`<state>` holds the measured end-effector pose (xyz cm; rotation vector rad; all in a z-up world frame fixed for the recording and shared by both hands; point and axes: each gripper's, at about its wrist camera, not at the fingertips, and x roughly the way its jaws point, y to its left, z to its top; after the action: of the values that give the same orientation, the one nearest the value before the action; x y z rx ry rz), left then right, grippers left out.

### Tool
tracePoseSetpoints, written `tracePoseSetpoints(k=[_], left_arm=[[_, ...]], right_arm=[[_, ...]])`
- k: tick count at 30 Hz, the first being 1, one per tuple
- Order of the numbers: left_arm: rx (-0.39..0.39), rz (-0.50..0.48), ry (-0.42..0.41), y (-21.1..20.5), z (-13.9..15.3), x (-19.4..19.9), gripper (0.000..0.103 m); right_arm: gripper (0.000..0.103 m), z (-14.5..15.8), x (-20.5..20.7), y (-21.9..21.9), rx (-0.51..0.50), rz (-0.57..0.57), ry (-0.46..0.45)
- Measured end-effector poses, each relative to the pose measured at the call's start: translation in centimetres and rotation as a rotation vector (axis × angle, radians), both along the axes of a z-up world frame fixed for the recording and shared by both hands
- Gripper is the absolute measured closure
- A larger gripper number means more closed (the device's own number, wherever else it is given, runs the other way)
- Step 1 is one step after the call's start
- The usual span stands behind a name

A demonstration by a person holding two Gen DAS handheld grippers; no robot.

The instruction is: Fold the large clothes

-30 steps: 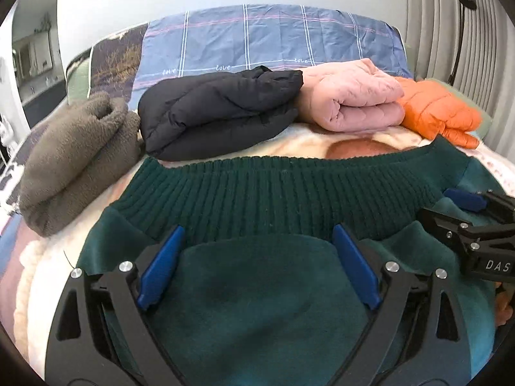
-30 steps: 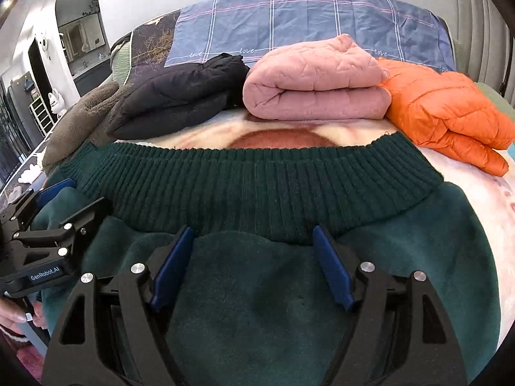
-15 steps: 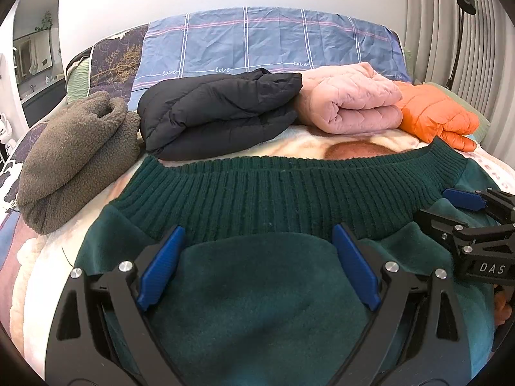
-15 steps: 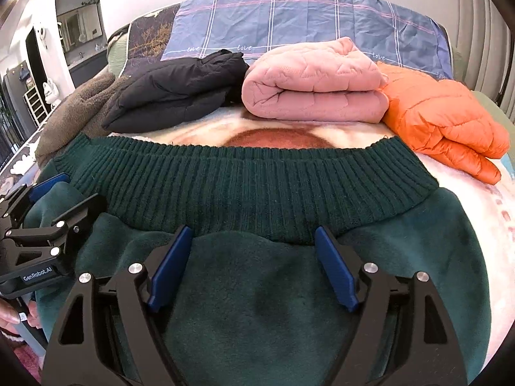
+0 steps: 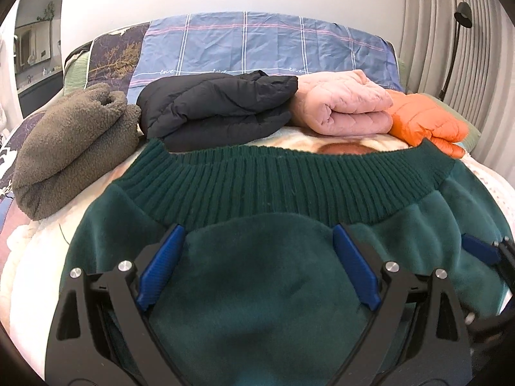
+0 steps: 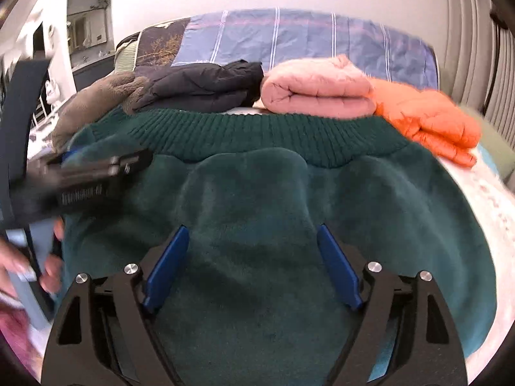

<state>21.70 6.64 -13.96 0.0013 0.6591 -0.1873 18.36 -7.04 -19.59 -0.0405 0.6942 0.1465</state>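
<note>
A dark green fleece sweater [image 5: 257, 289] with a ribbed knit hem [image 5: 283, 186] lies folded on the bed, filling the near half of both views; it also shows in the right wrist view [image 6: 257, 225]. My left gripper [image 5: 257, 263] is open just above the fleece, near the ribbed hem. My right gripper [image 6: 251, 267] is open above the fleece, further back from the hem. The left gripper [image 6: 93, 173] shows blurred at the left of the right wrist view, held in a hand. The right gripper's blue fingertip [image 5: 479, 251] shows at the right edge of the left wrist view.
Behind the sweater, folded clothes lie in a row: a grey-brown fleece [image 5: 70, 148], a black puffer jacket [image 5: 219, 109], a pink quilted jacket [image 5: 347, 106], an orange puffer jacket [image 5: 425, 122]. A blue checked pillow [image 5: 257, 45] is at the back. Curtains and a lamp stand at the right.
Both grippers have lifted and pulled back from the hem, the right one further. Both stay open. The right wrist view is now blurred by motion.
</note>
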Motion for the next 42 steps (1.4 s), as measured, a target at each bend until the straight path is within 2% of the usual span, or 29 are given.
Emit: tracePoseSetpoints(k=[4, 7, 8, 10, 11, 13, 16, 18, 19, 21, 22, 23, 24, 25, 26, 27, 28, 31, 33, 34, 36, 38, 41, 42], left_arm=[[0.000, -0.003, -0.010, 0.1, -0.1, -0.3, 0.009], [-0.005, -0.002, -0.018, 0.2, -0.1, -0.6, 0.009], [-0.008, -0.003, -0.018, 0.3, -0.1, -0.6, 0.009], [-0.010, -0.003, -0.018, 0.3, -0.1, -0.6, 0.009], [-0.010, -0.004, -0.019, 0.3, -0.1, -0.6, 0.009], [-0.009, -0.011, -0.026, 0.3, 0.0, -0.7, 0.009], [-0.005, -0.009, -0.027, 0.3, 0.0, -0.7, 0.009], [-0.005, -0.011, -0.028, 0.3, 0.0, -0.8, 0.009], [-0.004, -0.011, -0.031, 0.3, 0.0, -0.8, 0.009], [-0.005, -0.012, -0.035, 0.3, 0.0, -1.0, 0.009], [-0.007, -0.014, -0.036, 0.3, 0.0, -1.0, 0.009], [-0.007, -0.014, -0.036, 0.3, 0.0, -1.0, 0.009], [-0.007, -0.014, -0.036, 0.3, 0.0, -0.9, 0.009], [-0.006, -0.013, -0.037, 0.3, 0.0, -1.0, 0.009], [-0.006, -0.013, -0.038, 0.3, 0.0, -1.0, 0.009], [-0.009, -0.017, -0.038, 0.3, 0.0, -1.0, 0.009], [-0.010, -0.019, -0.040, 0.2, 0.0, -1.0, 0.009], [-0.001, -0.017, -0.042, 0.2, 0.0, -1.2, 0.009], [-0.008, -0.019, -0.037, 0.4, 0.1, -1.2, 0.009], [0.001, -0.021, -0.030, 0.5, 0.4, -1.4, 0.009], [0.010, -0.038, -0.031, 0.9, 1.1, -2.4, 0.009], [0.020, -0.043, -0.058, 2.2, 2.1, -4.0, 0.009], [0.081, 0.035, -0.076, 3.9, 2.6, -4.9, 0.009], [0.068, 0.053, -0.064, 4.8, 2.5, -5.2, 0.009]], right_arm=[[0.021, 0.4, -0.4, 0.2, -0.043, 0.006, -0.005], [0.022, 2.1, -3.3, -0.4, 0.044, -0.037, -0.013], [0.022, 2.5, -4.7, -0.4, 0.077, -0.014, -0.024], [0.022, 1.8, -6.5, 0.2, 0.049, 0.018, -0.017], [0.021, 0.5, -6.9, 0.4, 0.020, 0.018, 0.009], [0.019, -0.8, -7.0, 0.7, -0.031, 0.039, -0.016], [0.018, 0.1, -6.4, 0.2, 0.023, 0.032, 0.026], [0.019, 0.9, -6.5, -0.1, 0.038, 0.035, 0.022], [0.019, 1.6, -6.9, -0.3, 0.043, 0.034, 0.006], [0.019, 3.1, -7.7, -1.5, 0.026, -0.012, -0.095], [0.019, 3.6, -7.7, -2.7, 0.000, -0.077, -0.145], [0.019, 3.6, -7.5, -3.9, -0.009, -0.135, -0.148], [0.019, 3.3, -7.0, -5.5, -0.001, -0.200, -0.127], [0.019, 2.0, -6.1, -8.2, 0.029, -0.304, -0.060], [0.013, 0.5, -5.4, -10.2, 0.067, -0.364, 0.007], [0.010, -1.3, -4.7, -12.6, 0.197, -0.341, 0.065], [0.009, -2.1, -4.5, -13.7, 0.256, -0.303, 0.077], [0.009, -0.8, -5.0, -12.0, 0.144, -0.309, 0.073], [0.010, -0.2, -5.0, -11.8, 0.143, -0.317, 0.078], [0.011, 0.6, -5.2, -12.1, 0.185, -0.319, 0.081], [0.013, 2.1, -5.9, -12.8, 0.215, -0.309, 0.035], [0.013, 4.2, -6.1, -12.1, 0.148, -0.288, -0.051], [0.013, 6.5, -3.8, -10.5, 0.112, -0.224, -0.102], [0.013, 6.9, -3.2, -9.7, 0.125, -0.195, -0.106]])
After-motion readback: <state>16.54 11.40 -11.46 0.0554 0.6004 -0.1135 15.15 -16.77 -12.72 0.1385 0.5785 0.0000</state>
